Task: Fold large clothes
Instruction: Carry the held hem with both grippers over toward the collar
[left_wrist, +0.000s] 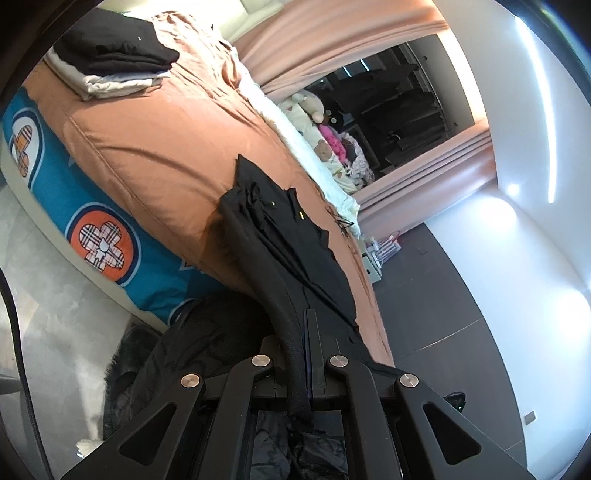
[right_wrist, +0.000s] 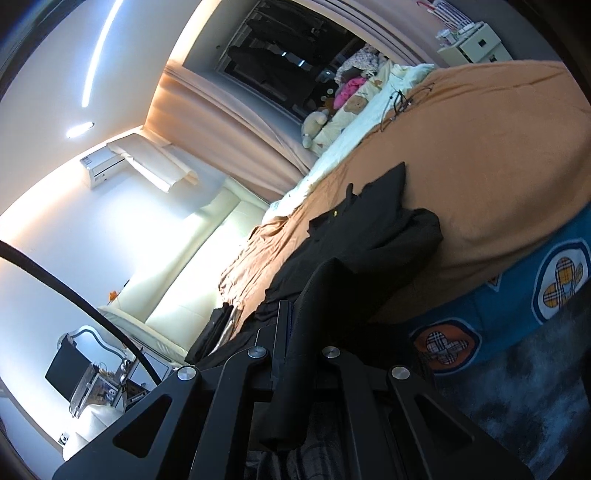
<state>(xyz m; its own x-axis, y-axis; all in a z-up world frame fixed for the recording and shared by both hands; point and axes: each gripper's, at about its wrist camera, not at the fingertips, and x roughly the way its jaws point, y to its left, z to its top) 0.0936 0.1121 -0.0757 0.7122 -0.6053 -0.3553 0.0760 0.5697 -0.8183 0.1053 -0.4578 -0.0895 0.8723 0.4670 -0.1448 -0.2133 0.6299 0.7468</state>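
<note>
A large black garment (left_wrist: 288, 229) lies partly spread on the orange bed cover (left_wrist: 147, 147), bunched near the bed's edge. Its ribbed hem runs off the bed and down between the jaws of my left gripper (left_wrist: 304, 332), which is shut on it. In the right wrist view the same black garment (right_wrist: 373, 229) drapes from the orange cover (right_wrist: 498, 147) toward the camera. Another part of its edge is pinched in my right gripper (right_wrist: 291, 325), also shut. Both grippers sit just off the bed's side.
A stack of folded clothes (left_wrist: 110, 55) sits further along the bed, also in the right view as a stack (right_wrist: 214, 328). A blue patterned sheet (left_wrist: 92, 206) covers the mattress side. A wire hanger (right_wrist: 400, 101) and plush toys (left_wrist: 314, 103) lie at the far side. A dark rug (right_wrist: 517, 387) covers the floor.
</note>
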